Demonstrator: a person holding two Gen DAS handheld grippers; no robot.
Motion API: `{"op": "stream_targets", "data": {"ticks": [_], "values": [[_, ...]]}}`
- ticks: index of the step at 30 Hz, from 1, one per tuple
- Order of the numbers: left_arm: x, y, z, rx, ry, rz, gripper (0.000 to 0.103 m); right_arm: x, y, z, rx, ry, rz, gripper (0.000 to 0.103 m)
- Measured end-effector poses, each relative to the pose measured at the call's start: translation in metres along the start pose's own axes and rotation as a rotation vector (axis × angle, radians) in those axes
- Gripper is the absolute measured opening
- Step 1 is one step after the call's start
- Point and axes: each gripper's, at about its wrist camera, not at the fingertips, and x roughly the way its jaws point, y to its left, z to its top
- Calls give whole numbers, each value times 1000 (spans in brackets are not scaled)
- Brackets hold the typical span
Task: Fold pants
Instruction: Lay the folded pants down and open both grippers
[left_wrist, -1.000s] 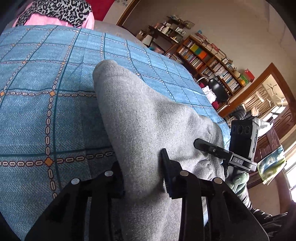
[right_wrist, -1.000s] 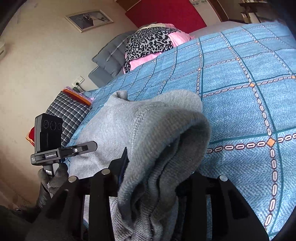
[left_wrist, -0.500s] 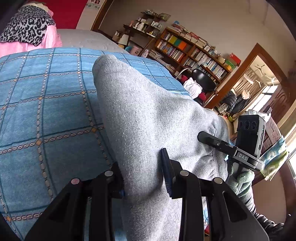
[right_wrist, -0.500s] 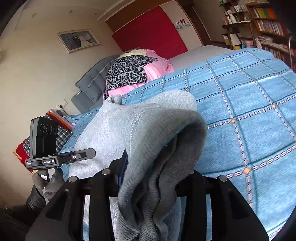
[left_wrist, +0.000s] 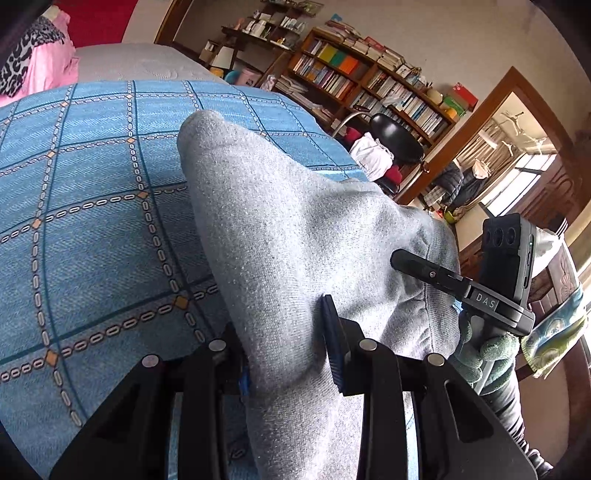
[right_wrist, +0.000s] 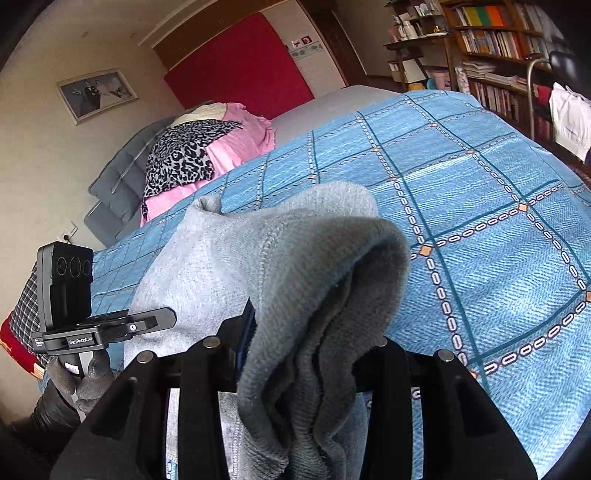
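Note:
Grey sweatpants (left_wrist: 295, 236) are held up above a blue patterned bedspread (left_wrist: 92, 206). My left gripper (left_wrist: 284, 350) is shut on a fold of the grey cloth, which rises in a ridge ahead of it. My right gripper (right_wrist: 306, 354) is shut on the ribbed waistband end of the pants (right_wrist: 314, 288), which bunches and droops over the fingers. Each view shows the other gripper at the side: the right one in the left wrist view (left_wrist: 491, 291), the left one in the right wrist view (right_wrist: 74, 317).
A pink and leopard-print pile (right_wrist: 207, 147) and grey pillows (right_wrist: 118, 184) lie at the head of the bed. Bookshelves (left_wrist: 369, 81), a black chair (left_wrist: 395, 140) with white cloth and a doorway (left_wrist: 498, 155) stand beyond the bed's far side.
Both grippers have lifted and tilted up with the pants still gripped. More of the room shows above the bed in both views.

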Motion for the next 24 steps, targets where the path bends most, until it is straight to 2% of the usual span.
{"op": "stream_targets", "data": {"ticks": [3,5,7,9,11,14,16,19,21,22,24], "values": [[21,3,4,-3,18,20,32,12,-18,-3,26,26,-18,39],[32,5,2,5,29,62,39,20,-26,-7,48,47,-26,40],[37,4,-3,41,21,93,42,24,-33,-11,70,49,-24,44],[39,1,-7,76,7,123,48,23,-39,-13,96,39,-24,48],[36,4,-12,89,-3,154,59,18,-39,-16,103,21,-48,56],[27,7,-20,96,-23,202,62,-1,-29,-19,60,-44,-172,64],[19,1,-23,118,-52,244,63,-20,-18,-24,19,-108,-260,65],[2,-17,-35,208,-103,341,66,-46,7,-39,-62,-199,-373,65],[-8,-31,-48,271,-138,386,69,-62,29,-57,-134,-247,-395,67],[-12,-34,-57,296,-146,400,76,-66,39,-66,-166,-255,-401,68],[-17,-44,-73,343,-156,427,79,-67,59,-86,-228,-254,-419,68]]}}
